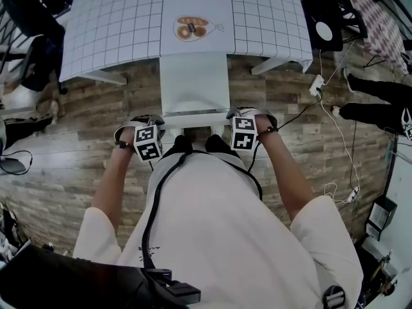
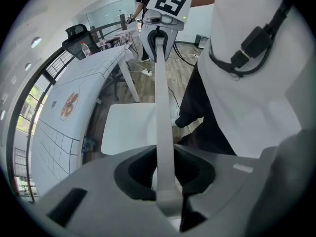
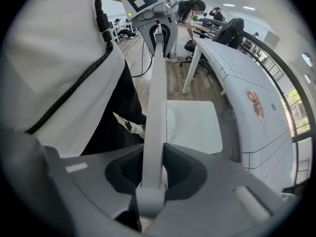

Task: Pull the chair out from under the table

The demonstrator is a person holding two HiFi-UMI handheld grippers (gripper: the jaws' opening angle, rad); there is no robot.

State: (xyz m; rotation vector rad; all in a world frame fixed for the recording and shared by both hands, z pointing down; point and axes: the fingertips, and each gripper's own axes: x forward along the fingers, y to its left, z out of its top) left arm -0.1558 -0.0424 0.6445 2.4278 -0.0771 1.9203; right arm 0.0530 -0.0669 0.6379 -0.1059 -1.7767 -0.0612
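White plastic filled the middle of the head view: the chair (image 1: 193, 85) stood at upper centre, its seat out over the wooden floor (image 1: 77, 140), with only the far edge meeting the near edge of the table (image 1: 116, 31). The table ran across the top of the frame under a grid-patterned cover with a printed picture near its middle.

I had the left gripper (image 1: 152, 121) on the left end of the chair's top back rail and the right gripper (image 1: 241, 116) on the right end, both pointing steeply down, just in front of my body.

In the left gripper view, the left gripper (image 2: 165, 179) was clenched on the rail, which ran up the frame to the right gripper (image 2: 160, 31) at the top. In the right gripper view, the right gripper (image 3: 153, 177) was likewise clamped on the rail, with the seat (image 3: 192, 125) and table (image 3: 266, 127) to its right.
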